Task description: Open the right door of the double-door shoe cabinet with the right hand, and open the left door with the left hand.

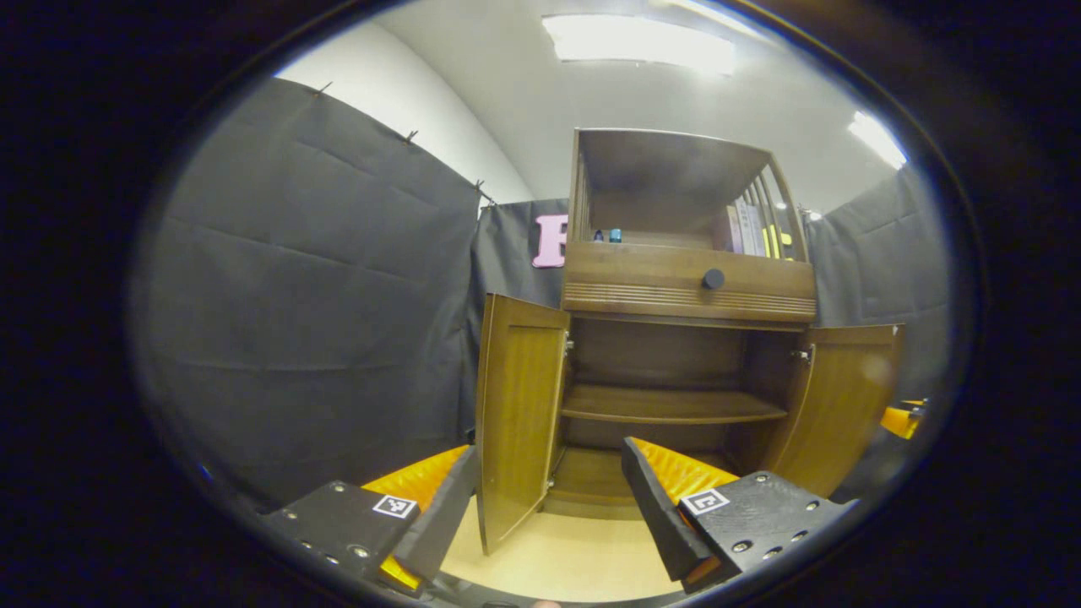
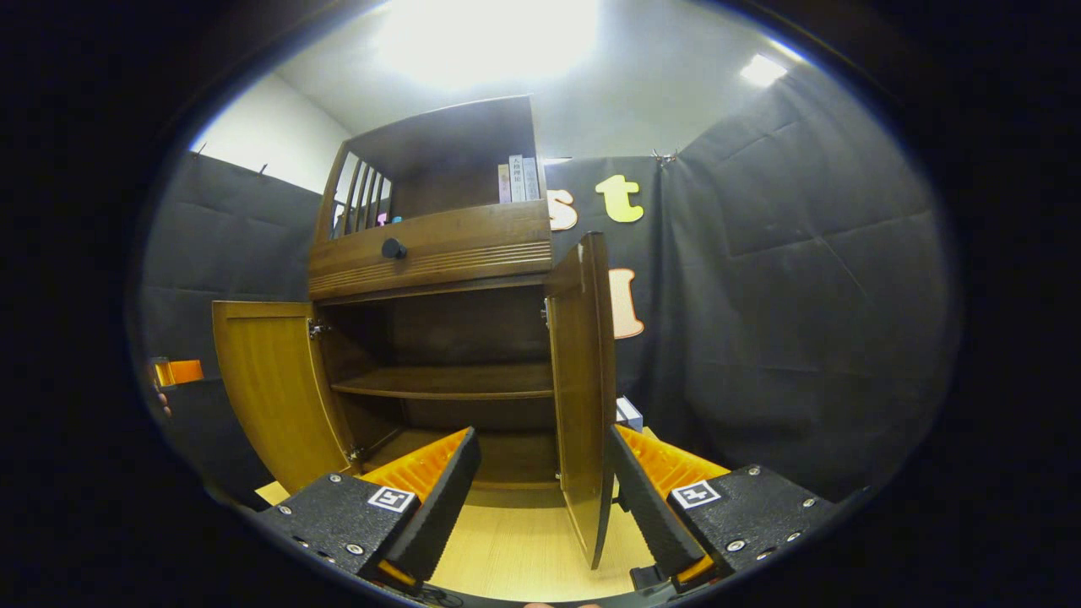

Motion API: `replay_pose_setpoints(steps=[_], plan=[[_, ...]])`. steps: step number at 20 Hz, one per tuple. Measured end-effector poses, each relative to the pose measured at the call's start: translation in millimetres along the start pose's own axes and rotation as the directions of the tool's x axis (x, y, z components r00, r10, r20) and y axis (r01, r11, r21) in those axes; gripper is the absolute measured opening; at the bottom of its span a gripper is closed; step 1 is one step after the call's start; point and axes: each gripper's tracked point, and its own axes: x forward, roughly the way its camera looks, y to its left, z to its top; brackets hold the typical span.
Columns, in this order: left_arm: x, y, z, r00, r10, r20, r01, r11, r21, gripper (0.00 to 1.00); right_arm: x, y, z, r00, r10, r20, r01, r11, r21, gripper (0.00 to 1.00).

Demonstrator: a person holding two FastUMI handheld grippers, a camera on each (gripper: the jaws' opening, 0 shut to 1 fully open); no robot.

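The brown wooden shoe cabinet (image 1: 688,291) stands ahead with both lower doors swung out. In the left gripper view, the left door (image 1: 517,422) stands nearly edge-on between my left gripper's (image 1: 549,498) open fingers, its free edge close to the left finger (image 1: 439,515); the right door (image 1: 844,405) hangs wide at the right. In the right gripper view, the right door (image 2: 583,397) stands edge-on inside my open right gripper (image 2: 545,473), close beside the right finger (image 2: 650,507). The left door (image 2: 274,393) is open at the left. Neither gripper presses on a door.
Inside, a bare shelf (image 1: 671,405) shows. Above is a drawer with a black knob (image 1: 713,279) and a top shelf holding books (image 1: 752,230). A small white box (image 2: 629,414) lies on the pale wood floor (image 2: 515,549). Black cloth walls close in on both sides.
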Motion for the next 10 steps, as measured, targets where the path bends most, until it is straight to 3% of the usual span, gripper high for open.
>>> replay_pose_setpoints(steps=[9,10], plan=[[6,-11,-8,0.998,-0.049,0.035,0.048,0.998,0.028,0.97,2,16,-1,1.0,-0.001,-0.001,0.001,1.0,-0.01,0.94],[7,-12,-9,0.997,-0.061,0.044,0.06,0.998,0.032,1.0,5,22,-1,1.0,-0.003,0.001,0.003,1.0,-0.003,0.94]])
